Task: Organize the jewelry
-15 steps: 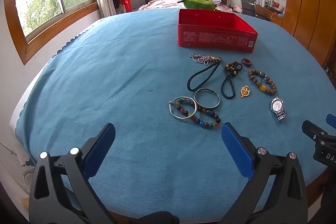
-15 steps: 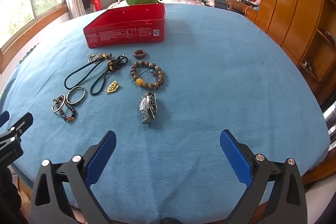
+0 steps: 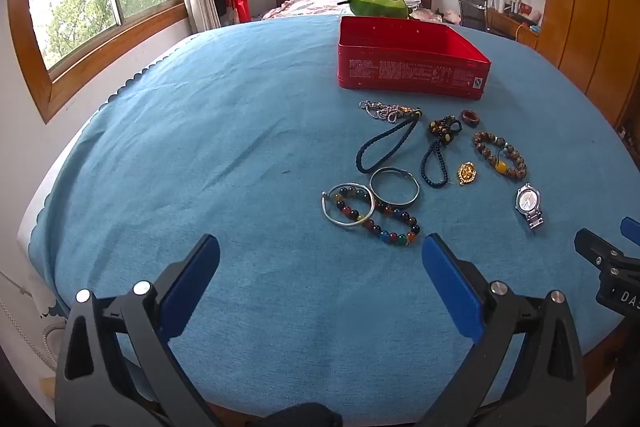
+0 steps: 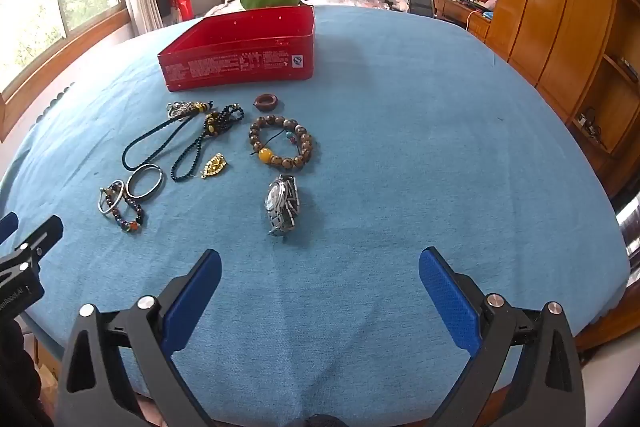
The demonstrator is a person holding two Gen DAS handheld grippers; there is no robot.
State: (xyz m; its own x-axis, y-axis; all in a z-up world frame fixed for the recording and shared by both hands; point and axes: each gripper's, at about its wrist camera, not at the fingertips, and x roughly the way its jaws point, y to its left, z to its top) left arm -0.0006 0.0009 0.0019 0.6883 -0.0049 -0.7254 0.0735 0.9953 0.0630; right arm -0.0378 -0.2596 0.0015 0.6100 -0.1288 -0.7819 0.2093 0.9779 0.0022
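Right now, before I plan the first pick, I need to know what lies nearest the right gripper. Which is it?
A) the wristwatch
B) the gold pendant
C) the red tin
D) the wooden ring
A: the wristwatch lies closest in front of the open right gripper, ahead of the other jewelry.

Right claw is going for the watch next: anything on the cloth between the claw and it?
Nothing visible. The right claw stands open, with only bare blue cloth between it and the watch. The nearest piece, the brown bead bracelet, lies beyond the watch, toward the red tin.
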